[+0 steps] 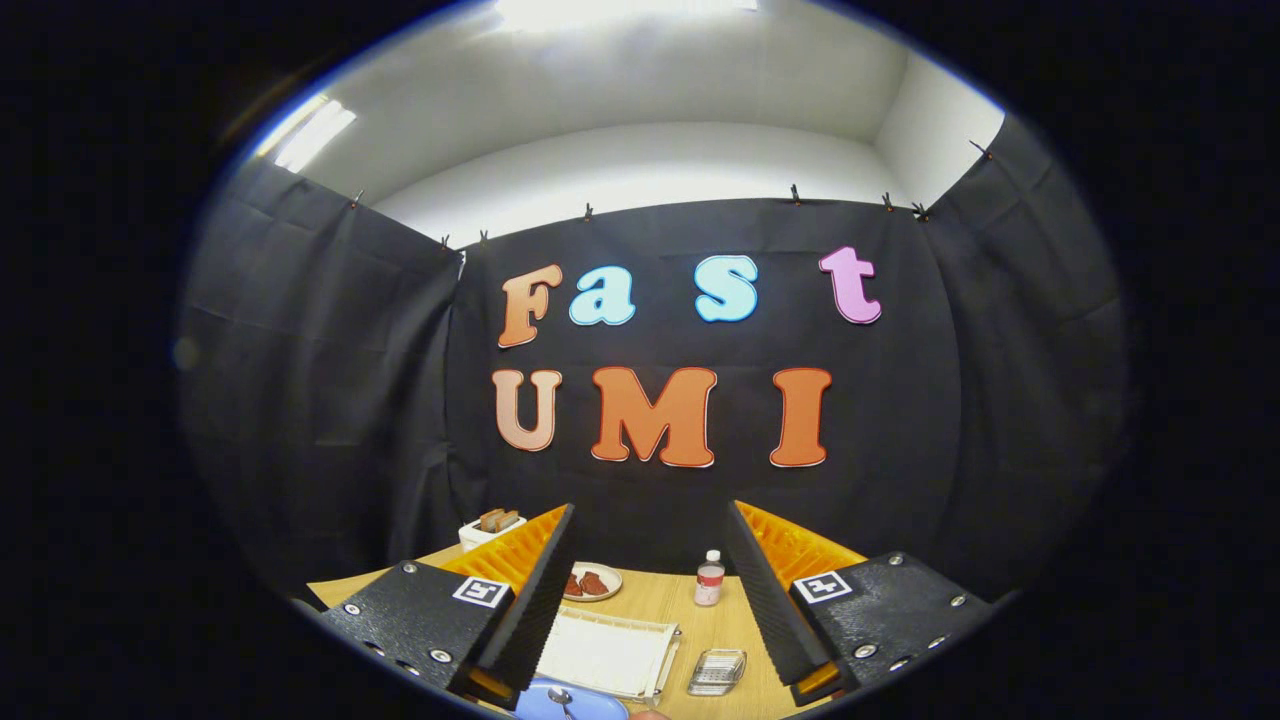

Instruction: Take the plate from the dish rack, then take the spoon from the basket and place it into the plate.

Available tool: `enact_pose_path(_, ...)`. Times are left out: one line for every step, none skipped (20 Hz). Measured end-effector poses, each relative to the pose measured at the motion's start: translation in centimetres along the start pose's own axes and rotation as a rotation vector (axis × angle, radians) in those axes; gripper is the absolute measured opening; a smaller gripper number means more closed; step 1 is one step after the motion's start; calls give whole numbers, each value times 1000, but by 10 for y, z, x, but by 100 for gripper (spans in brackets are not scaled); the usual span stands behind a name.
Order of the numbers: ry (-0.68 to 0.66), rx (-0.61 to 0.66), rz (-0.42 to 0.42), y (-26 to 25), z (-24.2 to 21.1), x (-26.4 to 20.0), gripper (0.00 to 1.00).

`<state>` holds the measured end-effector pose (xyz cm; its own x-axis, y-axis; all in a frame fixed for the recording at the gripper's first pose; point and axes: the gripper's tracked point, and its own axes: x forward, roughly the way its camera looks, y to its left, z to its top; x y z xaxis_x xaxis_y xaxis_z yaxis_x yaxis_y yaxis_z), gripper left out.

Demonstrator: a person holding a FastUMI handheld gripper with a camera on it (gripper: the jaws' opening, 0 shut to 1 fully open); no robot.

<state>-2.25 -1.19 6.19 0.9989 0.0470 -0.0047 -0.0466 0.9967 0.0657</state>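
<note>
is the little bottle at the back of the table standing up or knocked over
Upright. The small bottle stands on the wooden table with its white cap on top, beyond the open jaws of the gripper and beside a plate of food.

Gripper (650, 590) held level, fingers (540, 590) spread wide apart, nothing between them.

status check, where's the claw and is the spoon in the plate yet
Claw open, holding nothing, raised over the table. Spoon rests on the blue plate, low between the fingers. Nothing in the way.
</note>
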Motion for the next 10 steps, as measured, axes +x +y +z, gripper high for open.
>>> enact_pose_path(-11,-7,-2,0,2,0,88)
enact_pose_path(-18,-13,-8,-2,4,-1,88)
enact_pose_path(-14,-15,-13,-2,2,0,88)
enact_pose_path(-11,-12,-14,-1,1,0,88)
enact_pose_path(-8,-9,-11,1,0,-1,88)
enact_pose_path(-7,-7,-12,0,0,0,88)
enact_pose_path(-7,-4,-11,1,0,0,88)
enact_pose_path(-5,-1,-13,0,-2,0,88)
enact_pose_path(-7,4,-11,1,-2,0,88)
enact_pose_path(-12,9,-7,3,-2,0,88)
